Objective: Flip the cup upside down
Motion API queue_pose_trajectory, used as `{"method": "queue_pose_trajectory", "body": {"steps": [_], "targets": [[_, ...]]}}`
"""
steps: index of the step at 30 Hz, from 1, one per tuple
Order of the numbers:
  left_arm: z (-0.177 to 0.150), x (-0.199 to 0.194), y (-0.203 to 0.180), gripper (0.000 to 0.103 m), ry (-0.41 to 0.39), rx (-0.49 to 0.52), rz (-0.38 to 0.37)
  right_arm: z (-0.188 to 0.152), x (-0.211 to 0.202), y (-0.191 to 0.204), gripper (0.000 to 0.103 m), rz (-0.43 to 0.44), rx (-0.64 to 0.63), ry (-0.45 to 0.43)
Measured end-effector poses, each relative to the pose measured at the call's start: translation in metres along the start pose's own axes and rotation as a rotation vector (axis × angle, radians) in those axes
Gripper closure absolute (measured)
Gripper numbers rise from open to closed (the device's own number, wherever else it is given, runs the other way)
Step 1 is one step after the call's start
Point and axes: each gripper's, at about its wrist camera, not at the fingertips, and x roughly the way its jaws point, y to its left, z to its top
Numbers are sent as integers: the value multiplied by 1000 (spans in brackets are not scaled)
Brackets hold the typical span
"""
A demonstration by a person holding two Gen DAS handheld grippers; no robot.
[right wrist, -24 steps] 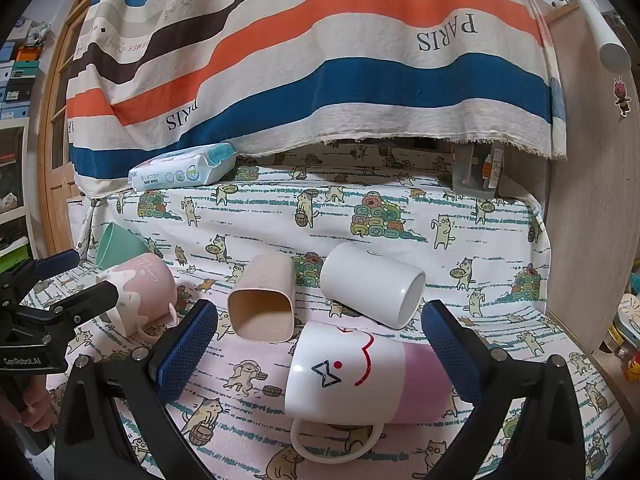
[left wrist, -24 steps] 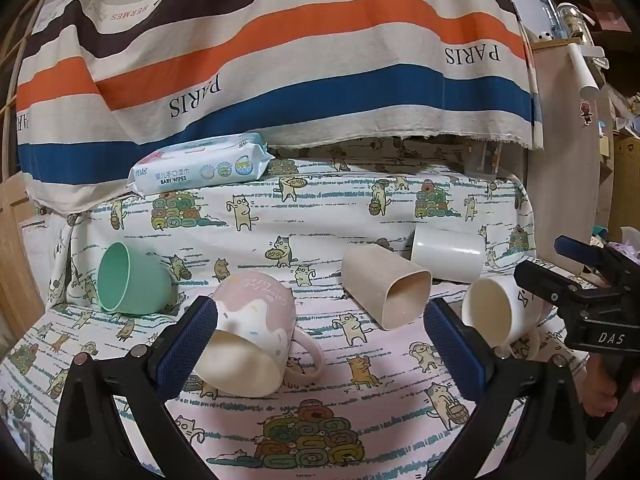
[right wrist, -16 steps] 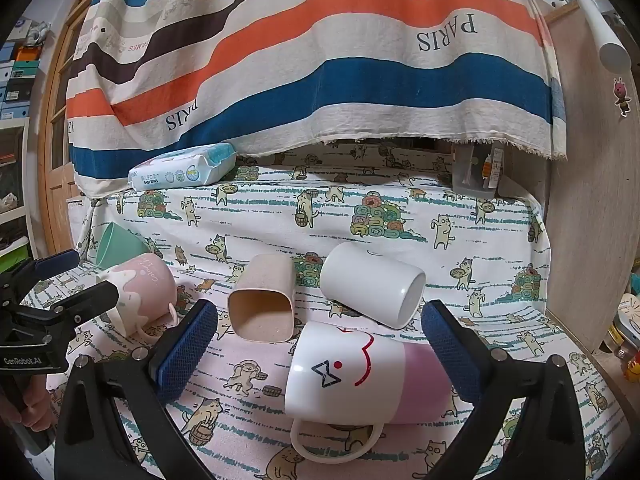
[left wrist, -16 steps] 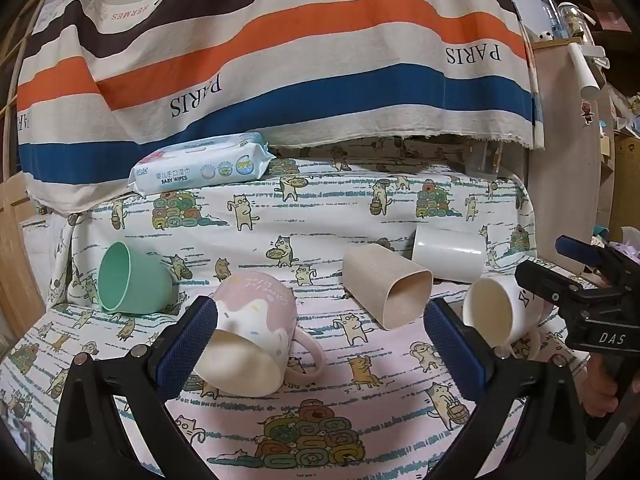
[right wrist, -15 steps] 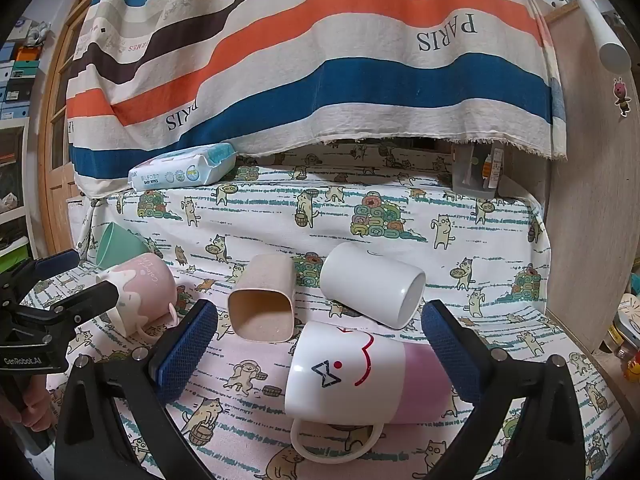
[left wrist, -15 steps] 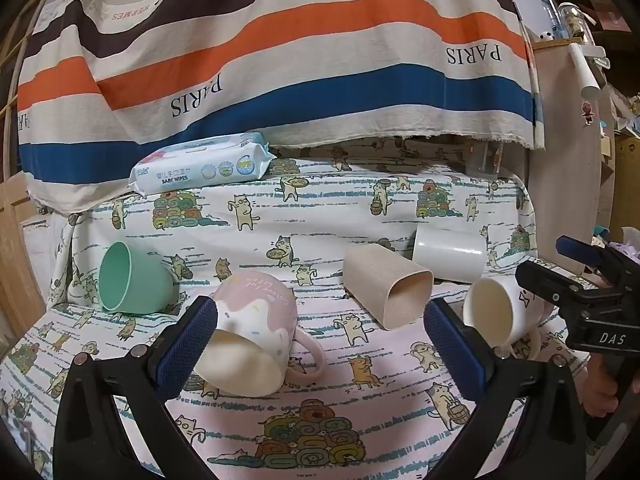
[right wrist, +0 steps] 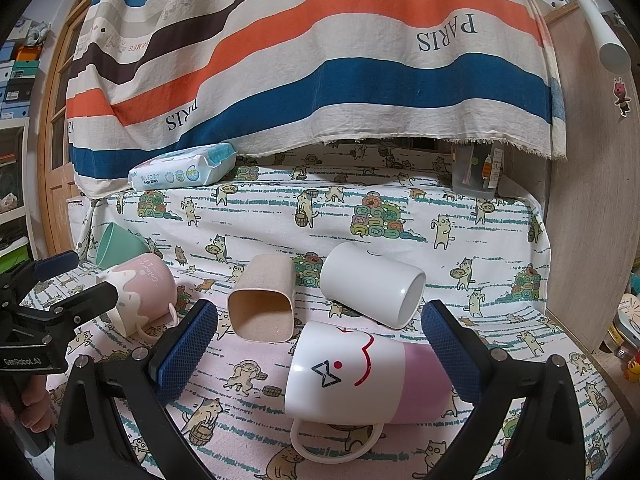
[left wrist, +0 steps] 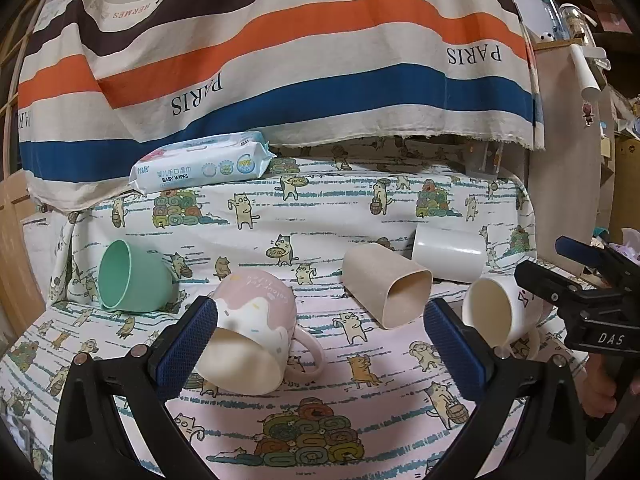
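My left gripper sits low in its own view, its two blue-padded fingers spread wide with nothing between them. Just past the left pad, at about 7 o'clock, a pink mug with white drip glaze lies on its side, mouth toward me, handle to the right; the pad overlaps its rim in the view, but I cannot tell whether they touch.

My right gripper is likewise wide open and holding nothing. Between its pads in the right wrist view, at 6 o'clock, a white-and-pink mug with a drawn face lies on its side, handle toward me. It also shows at 4 o'clock in the left wrist view, open mouth facing the camera.

Further out, near the centre, a beige square-mouthed cup lies on its side, opening toward me. Just beside it at 2 o'clock lies a plain white cup, mouth pointing right. Far left, at 9 o'clock, a mint green cup lies tipped over behind the pink mug.

All five rest on a cat-print cloth covering the surface. At the back, toward 11 o'clock, a pack of baby wipes sits on a raised ledge, under a hanging striped cloth printed "PARIS".
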Motion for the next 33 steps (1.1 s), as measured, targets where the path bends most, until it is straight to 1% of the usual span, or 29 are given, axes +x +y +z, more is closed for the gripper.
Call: {"method": "queue_pose_trajectory", "body": {"steps": [11,16,26,30,33], "targets": [[-1,-1,2,0,-6,-13,-12,0,0,0,0,-1,0,0],[0,-2,1,0,-5,-20,3,0,0,0,0,0,-1,0],[0,0,1,0,-2,-17,-9,0,1,0,0,-1,-1,0],[-1,-1,1,0,-6,-15,-25,0,1,1,0,-2,-2,1],[-1,0,2,0,-2,-16,-22,0,1,2,0,-1,-3,1]]}}
